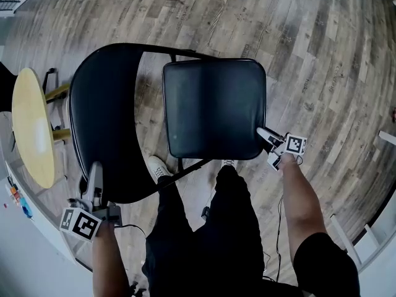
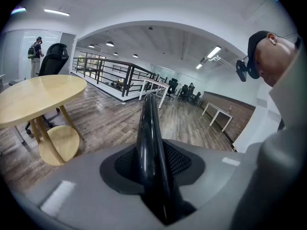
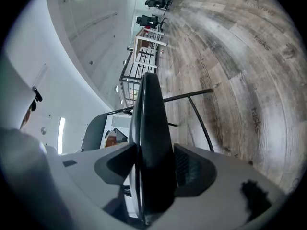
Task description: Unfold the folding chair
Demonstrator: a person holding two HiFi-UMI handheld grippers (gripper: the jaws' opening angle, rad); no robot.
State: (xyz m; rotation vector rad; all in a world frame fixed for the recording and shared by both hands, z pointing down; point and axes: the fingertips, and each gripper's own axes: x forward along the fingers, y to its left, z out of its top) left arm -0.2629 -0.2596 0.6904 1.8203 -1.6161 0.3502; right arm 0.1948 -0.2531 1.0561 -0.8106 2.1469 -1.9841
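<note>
A black folding chair stands on the wood floor. In the head view its curved backrest (image 1: 105, 116) is at the left and its padded seat (image 1: 213, 107) lies flat in the middle. My left gripper (image 1: 94, 167) is at the backrest's lower rim, and the left gripper view shows that rim (image 2: 148, 138) running between the jaws of the left gripper (image 2: 156, 181), which are shut on it. My right gripper (image 1: 265, 133) is at the seat's near right corner. In the right gripper view the seat edge (image 3: 151, 128) is clamped in the right gripper (image 3: 153, 176).
A round wooden table (image 1: 31, 125) stands just left of the chair, with its lower shelf (image 2: 60, 143) near the floor. The holder's legs (image 1: 204, 228) and a white shoe (image 1: 158, 166) are close under the seat. A black railing (image 2: 110, 73) and desks lie farther off.
</note>
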